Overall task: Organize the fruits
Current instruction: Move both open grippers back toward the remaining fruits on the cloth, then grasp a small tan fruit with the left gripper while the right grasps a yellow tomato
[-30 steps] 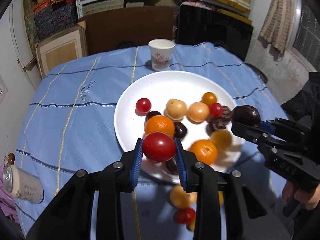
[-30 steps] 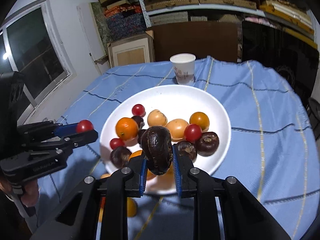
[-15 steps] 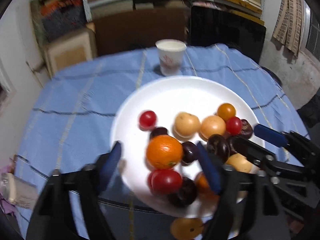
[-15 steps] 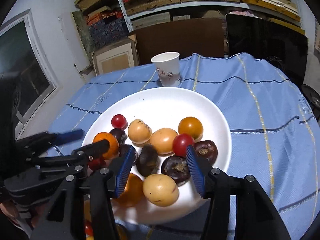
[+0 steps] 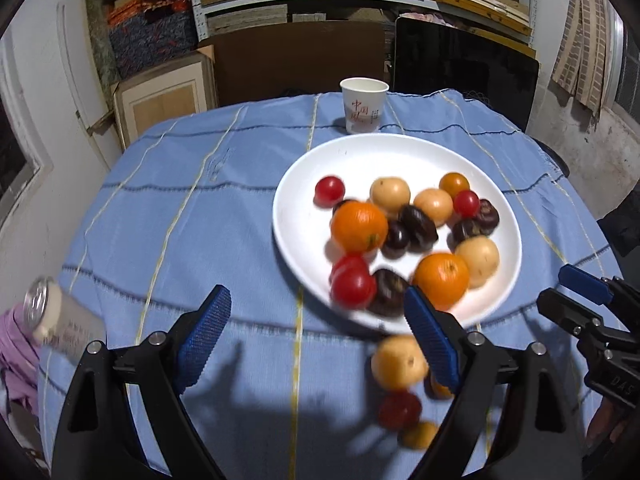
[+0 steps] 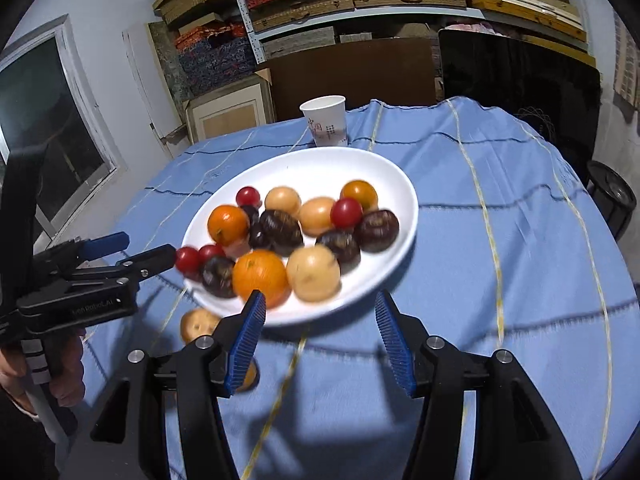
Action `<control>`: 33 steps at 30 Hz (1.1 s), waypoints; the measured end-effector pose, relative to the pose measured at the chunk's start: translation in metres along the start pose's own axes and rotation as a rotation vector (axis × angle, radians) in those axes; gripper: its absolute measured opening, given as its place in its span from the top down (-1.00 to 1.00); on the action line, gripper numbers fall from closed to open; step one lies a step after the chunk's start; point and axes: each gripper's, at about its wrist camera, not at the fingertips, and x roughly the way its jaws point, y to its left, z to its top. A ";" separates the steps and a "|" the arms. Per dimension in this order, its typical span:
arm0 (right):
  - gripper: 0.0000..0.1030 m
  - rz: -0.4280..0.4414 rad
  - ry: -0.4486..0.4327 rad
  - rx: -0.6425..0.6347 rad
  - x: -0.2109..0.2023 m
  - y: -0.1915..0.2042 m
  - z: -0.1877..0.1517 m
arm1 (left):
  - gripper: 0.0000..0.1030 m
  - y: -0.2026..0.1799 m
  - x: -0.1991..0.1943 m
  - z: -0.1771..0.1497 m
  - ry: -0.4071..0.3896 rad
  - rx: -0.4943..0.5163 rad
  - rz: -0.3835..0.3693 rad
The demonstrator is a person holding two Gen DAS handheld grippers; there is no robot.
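Left wrist view: left gripper wide and empty, jaws just opened, hanging over bare blue cloth just short of the plate; red tomato lying at the plate's near rim, free of the pads, probably dropped there to join the rest. Right gripper likewise parted and empty, jaws just opened to about half, poised at the plate's near edge; dark fruit resting mid-plate among the others. Plate already heaped with oranges, tomatoes, pale and dark fruit, so most of the sorting looks done. Nearer than the plate, on the cloth, loose pieces: a pale fruit, a red one and two small orange ones, likely next to collect. Paper cup upright just beyond the plate, clear of the work. Can lying on its side far left of the plate, at the cloth's edge.
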 end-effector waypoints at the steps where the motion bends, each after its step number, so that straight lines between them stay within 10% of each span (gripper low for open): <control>1: -0.24 0.004 0.006 0.003 -0.003 0.001 -0.005 | -0.72 0.001 -0.003 -0.005 0.004 -0.002 -0.001; 24: -0.43 0.007 0.060 0.005 -0.030 0.002 -0.069 | -0.70 -0.037 -0.008 -0.086 0.109 0.032 -0.103; 33: -0.43 0.028 0.082 -0.003 -0.023 -0.001 -0.072 | 0.15 -0.056 0.014 -0.087 0.145 0.098 -0.105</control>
